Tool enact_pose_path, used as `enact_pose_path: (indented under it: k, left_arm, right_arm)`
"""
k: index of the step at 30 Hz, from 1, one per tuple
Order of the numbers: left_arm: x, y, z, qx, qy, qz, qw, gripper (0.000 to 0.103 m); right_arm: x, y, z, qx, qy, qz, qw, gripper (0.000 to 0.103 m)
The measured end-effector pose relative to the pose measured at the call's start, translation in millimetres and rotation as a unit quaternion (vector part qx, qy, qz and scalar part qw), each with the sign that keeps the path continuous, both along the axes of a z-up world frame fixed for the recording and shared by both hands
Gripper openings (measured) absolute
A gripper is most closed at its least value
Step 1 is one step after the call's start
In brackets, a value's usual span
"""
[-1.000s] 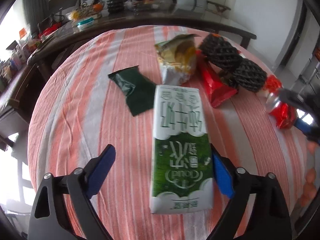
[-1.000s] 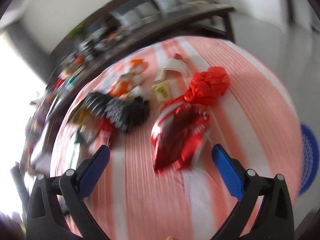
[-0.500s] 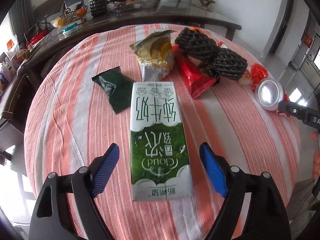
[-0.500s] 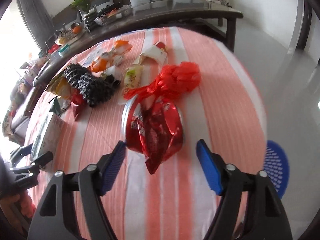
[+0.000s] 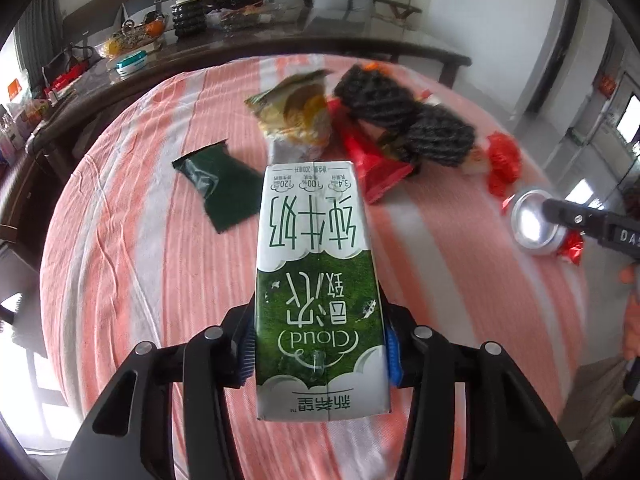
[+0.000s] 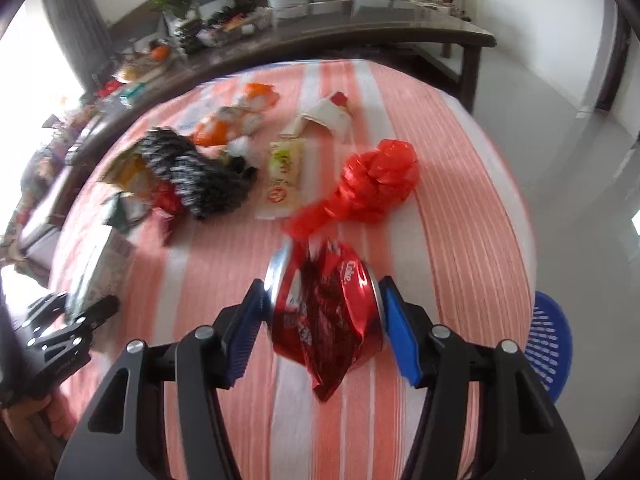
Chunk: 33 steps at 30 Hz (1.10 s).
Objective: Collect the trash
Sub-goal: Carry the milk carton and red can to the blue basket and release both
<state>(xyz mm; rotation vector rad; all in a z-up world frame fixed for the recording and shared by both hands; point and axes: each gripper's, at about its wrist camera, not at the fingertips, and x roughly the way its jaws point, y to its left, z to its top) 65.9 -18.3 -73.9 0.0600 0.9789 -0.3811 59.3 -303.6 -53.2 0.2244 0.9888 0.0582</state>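
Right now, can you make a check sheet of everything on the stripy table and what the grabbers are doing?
Surface: round table with an orange and white striped cloth.
Job's things: green and white milk carton; crushed red cola can.
Clutter: dark green wrapper, yellow snack bag, black mesh bundles, red plastic bag, pale sachet.
Grippers: left gripper has just been closing, pads on the carton's sides; right gripper has just been closing, pads on the can's ends.
Cables: nothing seen.
Surroundings: dark side table crowded with things; blue basket on the floor.
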Motion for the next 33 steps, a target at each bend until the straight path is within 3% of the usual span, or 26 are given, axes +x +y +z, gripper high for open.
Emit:
enact_pose_path:
  k: [3, 8, 12, 15, 17, 18, 20, 24, 27, 33]
  left_arm:
    - [-15, -10, 14, -0.026, -0.008, -0.020, 0.9994, 0.048]
    - [-26, -50, -1, -0.009, 0.013, -0.049, 0.9987, 0.048]
    - [-27, -69, -9, 0.017, 0.022, -0.055, 0.9981, 0.050]
    - [-23, -75, -7, 0.029, 0.011, -0.054, 0.9980, 0.065]
    - [-19, -78, -7, 0.037, 0.006, -0.056, 0.9977, 0.063]
    - [-17, -80, -7, 0.040, 0.006, -0.059, 0.9975, 0.049]
    - [-13, -82, -6, 0.042, 0.005, -0.056, 0.9975, 0.048]
    - [-17, -93, 3, 0.012, 0.009, -0.063, 0.9979, 0.047]
    - [-23, -124, 17, -0.023, 0.016, -0.090, 0.9956, 0.047]
    - [-41, -239, 43, -0.064, 0.027, -0.176, 0.9820, 0.048]
  right_arm:
    - [-11, 1, 9, 0.019, -0.010, 0.031, 0.999, 0.056]
    - [-17, 15, -10, -0.038, 0.005, 0.101, 0.994, 0.057]
    - [-23, 9, -19, -0.041, 0.011, 0.107, 0.993, 0.060]
    - [-21, 8, -18, -0.047, 0.011, 0.107, 0.993, 0.061]
    - [-21, 11, -18, -0.054, 0.016, 0.115, 0.992, 0.059]
    - [-22, 12, -17, -0.059, 0.016, 0.118, 0.991, 0.056]
    - [-25, 7, -14, -0.052, 0.014, 0.119, 0.991, 0.055]
    - [-33, -32, 5, 0.003, -0.005, 0.090, 0.996, 0.055]
    - [-39, -70, 20, 0.015, -0.017, 0.062, 0.998, 0.055]
    - [-59, -180, 23, 0.010, -0.012, -0.033, 0.999, 0.055]
